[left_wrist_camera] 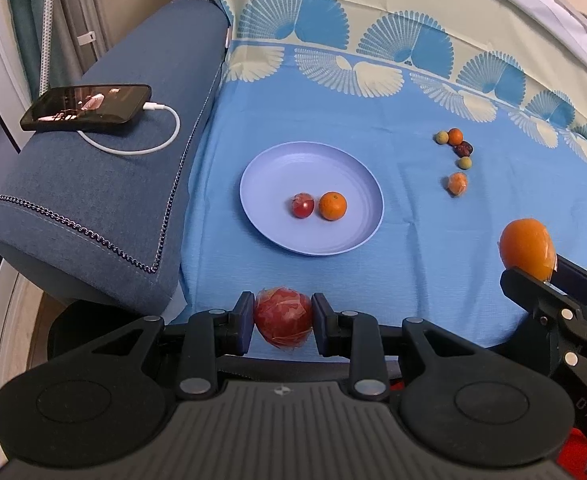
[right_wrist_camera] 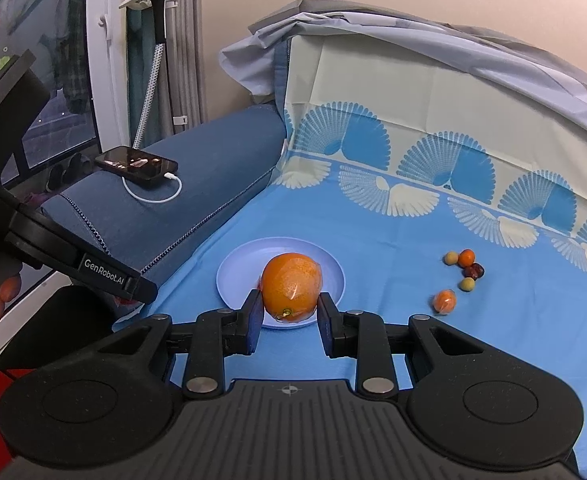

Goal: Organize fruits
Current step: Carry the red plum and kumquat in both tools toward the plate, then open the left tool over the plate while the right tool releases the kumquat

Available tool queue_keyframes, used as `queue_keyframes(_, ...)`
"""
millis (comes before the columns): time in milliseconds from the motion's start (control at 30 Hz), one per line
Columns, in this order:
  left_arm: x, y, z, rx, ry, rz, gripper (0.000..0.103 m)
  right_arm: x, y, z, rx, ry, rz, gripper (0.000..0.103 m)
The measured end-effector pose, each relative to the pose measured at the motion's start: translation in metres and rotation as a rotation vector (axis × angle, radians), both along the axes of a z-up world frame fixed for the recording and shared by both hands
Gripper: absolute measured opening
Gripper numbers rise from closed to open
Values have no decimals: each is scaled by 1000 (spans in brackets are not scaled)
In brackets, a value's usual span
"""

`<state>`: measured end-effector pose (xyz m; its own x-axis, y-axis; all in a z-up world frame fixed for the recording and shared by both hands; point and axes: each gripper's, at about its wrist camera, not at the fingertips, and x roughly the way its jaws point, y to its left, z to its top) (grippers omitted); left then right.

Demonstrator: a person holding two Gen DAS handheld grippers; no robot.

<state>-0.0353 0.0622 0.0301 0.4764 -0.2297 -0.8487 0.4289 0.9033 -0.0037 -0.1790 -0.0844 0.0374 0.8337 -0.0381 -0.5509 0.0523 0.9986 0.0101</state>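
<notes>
We hold the left gripper (left_wrist_camera: 283, 322) low over the blue cloth (left_wrist_camera: 433, 248), its two pads pinching a wrapped red apple (left_wrist_camera: 283, 322) short of the plate (left_wrist_camera: 277, 168); our right gripper (right_wrist_camera: 289, 314) clamps a large wrapped orange (right_wrist_camera: 290, 286) above the plate's near rim, and it also shows at the right edge of the left view. On the lavender plate a small red fruit (left_wrist_camera: 302, 205) and a small orange (left_wrist_camera: 332, 206) sit just beside each other; further right on the cloth a loose cluster of small fruits (left_wrist_camera: 456, 156) lies well apart from the plate; a phone (left_wrist_camera: 87, 107) with a white cable (left_wrist_camera: 165, 136) rests on the dark blue armrest (left_wrist_camera: 105, 200).
</notes>
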Motion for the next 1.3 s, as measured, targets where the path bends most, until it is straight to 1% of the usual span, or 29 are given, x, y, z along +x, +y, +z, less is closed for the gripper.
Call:
queue_keyframes(567,5,-5,-10,17,27,-2,33,8,-2,-6,27,25,-13,31)
queue_keyframes(867,14,-5,-23,22,59,2,33,18,-5,-16,37,60,-23,31)
queue_keyframes(1133,45,-12,-38,41,81,36,33,37,-15,-33,59,102,-59,31)
queue_keyframes(1300,74,-25,-43,54,55,51,33,62,-19,-49,59,129,-68,31)
